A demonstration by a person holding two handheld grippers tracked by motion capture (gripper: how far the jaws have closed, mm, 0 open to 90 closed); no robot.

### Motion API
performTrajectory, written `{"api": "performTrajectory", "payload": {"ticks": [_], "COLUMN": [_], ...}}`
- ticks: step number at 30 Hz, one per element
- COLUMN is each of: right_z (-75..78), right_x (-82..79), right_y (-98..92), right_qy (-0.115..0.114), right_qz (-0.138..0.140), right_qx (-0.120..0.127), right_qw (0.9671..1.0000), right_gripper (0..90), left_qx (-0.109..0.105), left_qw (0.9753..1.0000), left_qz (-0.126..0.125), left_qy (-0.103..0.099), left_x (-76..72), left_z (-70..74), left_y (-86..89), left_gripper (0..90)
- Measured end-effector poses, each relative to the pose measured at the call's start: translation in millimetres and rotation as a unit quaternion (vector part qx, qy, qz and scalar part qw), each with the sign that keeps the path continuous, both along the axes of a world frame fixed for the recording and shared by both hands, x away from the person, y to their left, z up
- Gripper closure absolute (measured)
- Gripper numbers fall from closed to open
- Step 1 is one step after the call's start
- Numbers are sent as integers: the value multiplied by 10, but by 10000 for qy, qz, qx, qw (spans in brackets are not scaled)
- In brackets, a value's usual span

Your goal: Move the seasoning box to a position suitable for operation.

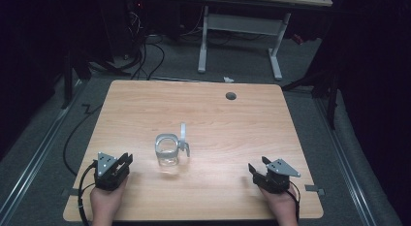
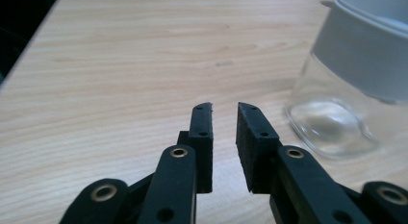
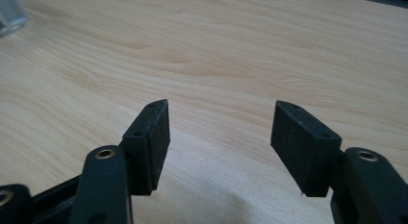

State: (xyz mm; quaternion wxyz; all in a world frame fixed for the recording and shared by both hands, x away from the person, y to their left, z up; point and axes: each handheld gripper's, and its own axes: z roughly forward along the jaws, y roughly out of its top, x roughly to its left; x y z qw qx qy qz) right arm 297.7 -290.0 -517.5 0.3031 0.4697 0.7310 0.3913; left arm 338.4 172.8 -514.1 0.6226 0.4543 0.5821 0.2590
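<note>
Clear glass forms the body of a small jar [image 1: 168, 154], which is seen standing upright near the middle of the wooden table [image 1: 145, 109], a little toward the person's side. A grey collar is fitted around its mouth, and a grey lid [image 1: 183, 133] is hinged at the far right side of it; the lid is raised and stands nearly upright, so the jar is open. Whether anything is inside cannot be told.

In the left gripper view the same jar [image 2: 353, 75] is found at the right edge, near the jaws but apart from them. The left gripper [image 1: 127, 160] is held low at the near left part of the table, beside the jar, and is pointed toward it. Its jaws are kept only slightly apart, with a narrow gap between the pads [image 2: 250, 132], and nothing is pinched there.

The right gripper [image 1: 259, 164] is held at the near right part of the table, well apart from the jar. In the right gripper view its fingers [image 3: 298, 137] are spread wide over bare wood, and nothing is gripped.

A round dark hole [image 1: 230, 95] is seen in the table top near the far edge. Behind the table, a white desk frame [image 1: 240, 37] and some cables [image 1: 145, 56] are seen on the grey floor.
</note>
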Motion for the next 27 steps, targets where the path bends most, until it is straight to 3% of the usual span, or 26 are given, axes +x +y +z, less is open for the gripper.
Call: {"api": "performTrajectory", "payload": {"ticks": [7, 10, 14, 17, 20, 27], "right_z": [-4, 14, 11, 1, -15, 7], "right_x": [0, -25, -2, -14, -2, -15], "right_y": [-12, -36, -72, -74, -58, -45], "right_qy": [26, -119, -69, -43, -19, -78], "right_qz": [-21, 34, -9, 53, 46, 127], "right_qx": [119, 191, 350, 483, 392, 444], "right_qw": [9999, 9997, 9994, 9988, 9992, 9989], "right_gripper": [420, 495, 572, 616, 589, 614], "left_qx": [28, -22, 70, 201, 242, 264], "left_qw": [9996, 9991, 9985, 9983, 9983, 9976], "left_qz": [-212, -283, -360, -399, -417, -533], "left_qy": [207, 299, 416, 361, 338, 341], "left_x": [49, 113, 151, 155, 181, 219], "left_z": [-66, -82, -131, -118, -101, -89], "left_y": [-66, -137, -304, -385, -420, -513], "left_gripper": [882, 900, 900, 900, 900, 900]}}
